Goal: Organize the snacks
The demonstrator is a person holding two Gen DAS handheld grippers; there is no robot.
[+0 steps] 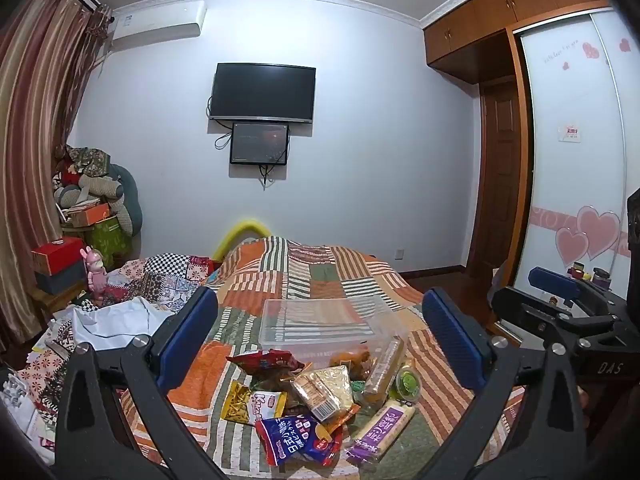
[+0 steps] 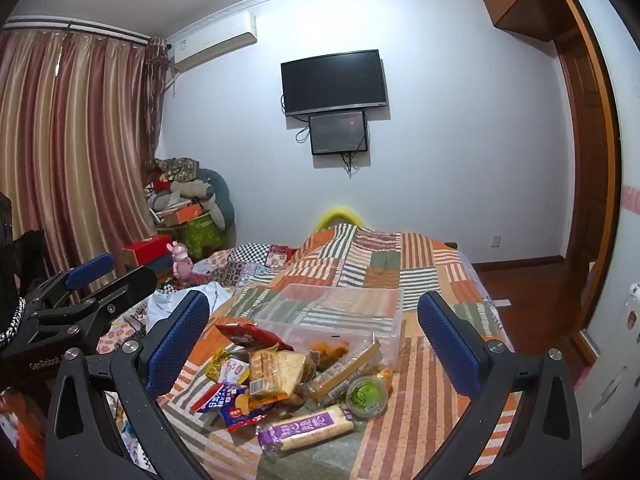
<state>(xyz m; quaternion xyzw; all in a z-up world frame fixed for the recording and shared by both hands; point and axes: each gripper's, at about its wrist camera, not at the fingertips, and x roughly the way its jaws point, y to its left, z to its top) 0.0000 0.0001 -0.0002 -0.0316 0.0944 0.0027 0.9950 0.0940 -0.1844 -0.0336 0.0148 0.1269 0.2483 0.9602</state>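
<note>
A pile of snack packets (image 1: 316, 396) lies on the patchwork bedspread in front of a clear plastic box (image 1: 320, 328). In the pile are a blue bag (image 1: 298, 438), a purple-and-white cracker roll (image 1: 382, 428), a green jelly cup (image 1: 408, 384), a red bag (image 1: 266, 362) and a yellow bag (image 1: 248, 402). My left gripper (image 1: 320, 340) is open and empty, held above the pile. My right gripper (image 2: 316, 344) is open and empty too, over the same pile (image 2: 296, 380) and box (image 2: 340, 316). The right gripper also shows at the right edge of the left wrist view (image 1: 560, 300).
The bedspread (image 1: 320, 272) covers the bed. Crumpled cloths and a white sheet (image 1: 116, 316) lie to the left. Boxes and a pink toy (image 1: 96, 270) stand by the curtain. A wardrobe (image 1: 576, 160) and wood floor are to the right.
</note>
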